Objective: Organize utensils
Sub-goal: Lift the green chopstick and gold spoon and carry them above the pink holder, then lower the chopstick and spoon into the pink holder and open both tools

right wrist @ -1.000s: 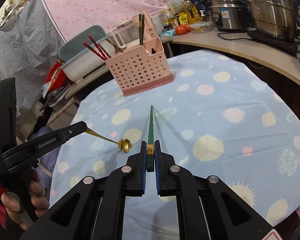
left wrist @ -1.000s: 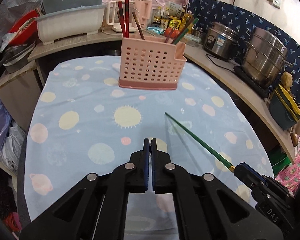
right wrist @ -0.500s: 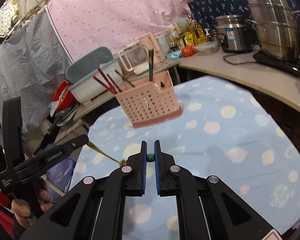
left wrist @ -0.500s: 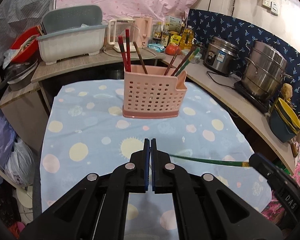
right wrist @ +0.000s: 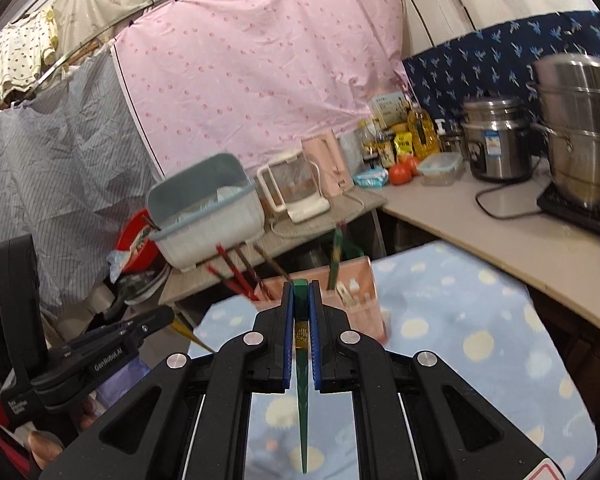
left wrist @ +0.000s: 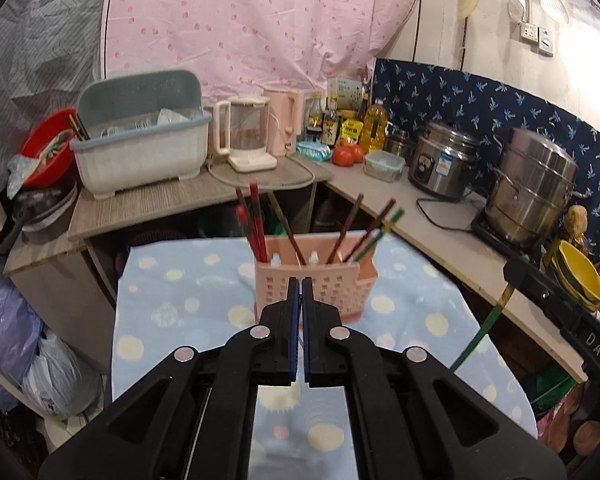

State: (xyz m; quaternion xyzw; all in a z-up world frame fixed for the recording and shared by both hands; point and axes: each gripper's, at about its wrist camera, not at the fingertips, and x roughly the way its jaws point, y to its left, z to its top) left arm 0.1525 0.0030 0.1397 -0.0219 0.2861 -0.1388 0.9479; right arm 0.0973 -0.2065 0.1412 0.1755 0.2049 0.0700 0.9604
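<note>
Your surface, wearing a blue spotted cloth (left wrist: pixel 172 280), is carrying the pink perforated plastic basket (left wrist: pixel 340 288); kitchen counters are curving behind. Your right gripper (right wrist: pixel 300 334) fingers are pinching the green tapered chopstick (right wrist: pixel 302 400); your left gripper (left wrist: pixel 300 332) fingers are nearly closed, contents blurred.

The pink perforated plastic utensil basket (left wrist: pixel 314 280) stands on the blue dotted tablecloth (left wrist: pixel 172 292), with chopsticks (left wrist: pixel 256 220) upright in it. Behind the cloth, on the wooden counter (left wrist: pixel 148 204), the grey-blue dish rack (left wrist: pixel 140 152) is left of the white kettle (left wrist: pixel 244 136). The steel pots (left wrist: pixel 532 184) stand on the right.

Black tongs (right wrist: pixel 299 340), blue pads (right wrist: pixel 287 344)
</note>
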